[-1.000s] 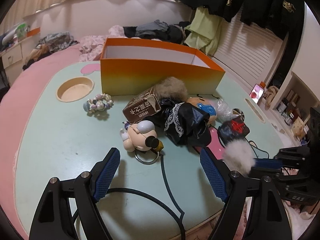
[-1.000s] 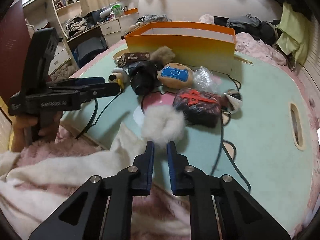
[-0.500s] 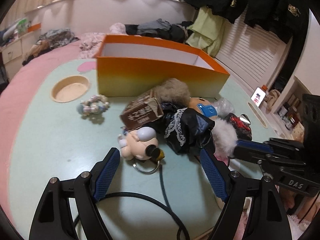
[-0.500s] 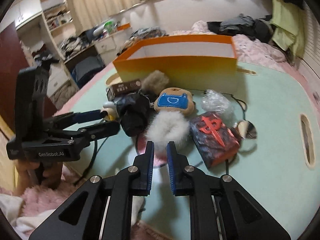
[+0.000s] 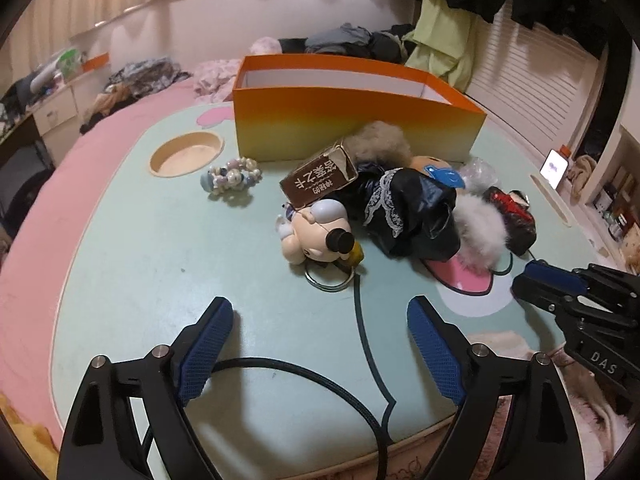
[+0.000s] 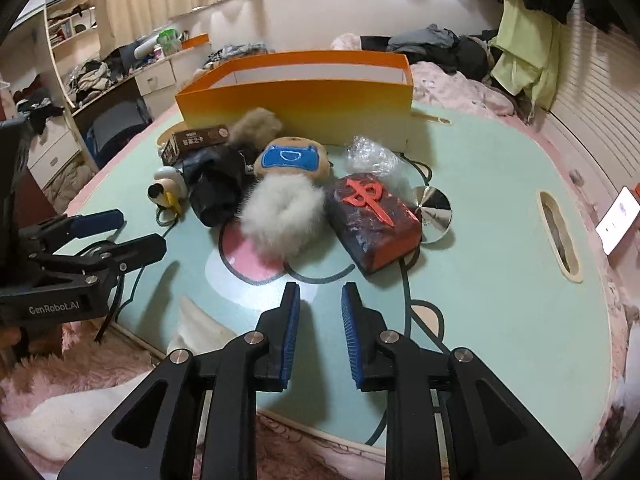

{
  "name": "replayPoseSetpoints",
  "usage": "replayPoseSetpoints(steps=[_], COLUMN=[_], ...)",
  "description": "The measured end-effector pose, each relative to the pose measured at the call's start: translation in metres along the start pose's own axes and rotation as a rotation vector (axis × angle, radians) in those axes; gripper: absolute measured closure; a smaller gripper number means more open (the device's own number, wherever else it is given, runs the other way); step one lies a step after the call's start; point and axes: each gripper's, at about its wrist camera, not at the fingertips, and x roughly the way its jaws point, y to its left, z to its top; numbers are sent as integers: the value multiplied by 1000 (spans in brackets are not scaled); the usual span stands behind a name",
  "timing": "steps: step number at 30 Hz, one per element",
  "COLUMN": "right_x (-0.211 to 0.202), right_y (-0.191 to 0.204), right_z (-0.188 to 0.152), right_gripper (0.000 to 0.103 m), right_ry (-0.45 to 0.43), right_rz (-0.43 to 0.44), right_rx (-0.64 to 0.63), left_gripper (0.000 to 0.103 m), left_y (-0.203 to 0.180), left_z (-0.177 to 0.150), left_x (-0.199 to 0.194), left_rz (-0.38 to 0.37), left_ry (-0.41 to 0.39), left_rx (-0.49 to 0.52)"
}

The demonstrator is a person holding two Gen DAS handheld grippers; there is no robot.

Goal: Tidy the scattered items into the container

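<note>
The white fluffy pom-pom (image 6: 282, 220) that my right gripper (image 6: 319, 334) pinched a second ago now lies on the tabletop (image 6: 500, 240) against the blue-faced plush (image 6: 294, 160) and the dark packet (image 6: 374, 222). My right fingers (image 6: 290, 336) are opening, empty. My left gripper (image 5: 320, 354) is opening wider.

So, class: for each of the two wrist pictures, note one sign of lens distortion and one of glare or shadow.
Left wrist view: the orange box bows outward, dark vignette fills the corners, and the lit phone screen is blown out white. Right wrist view: the table edge curves strongly, the round mirror shows bright glare, and the fluffy pompom is sharp.
</note>
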Motion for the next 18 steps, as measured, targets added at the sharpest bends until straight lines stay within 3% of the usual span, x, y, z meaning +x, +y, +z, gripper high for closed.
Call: replayPoseSetpoints(steps=[3, 5, 7, 15, 18], right_x=[1, 3, 7, 7, 10], right_y=[2, 4, 8, 10, 9], right_z=[1, 0, -1, -4, -5], right_gripper=[62, 32, 19, 14, 0], right_ry=[4, 11, 33, 47, 66], right_rz=[5, -12, -35, -50, -53], right_rx=[-8, -19, -46, -65, -61], left_gripper=[1, 0, 0, 0, 0], left_y=[-5, -8, -7, -6, -7], left_z=[-2, -5, -5, -7, -7], left_x=[5, 6, 6, 6, 6], left_rz=[49, 63, 57, 45, 45], left_ry=[12, 0, 0, -18, -19], left_rx=[37, 62, 66, 80, 85])
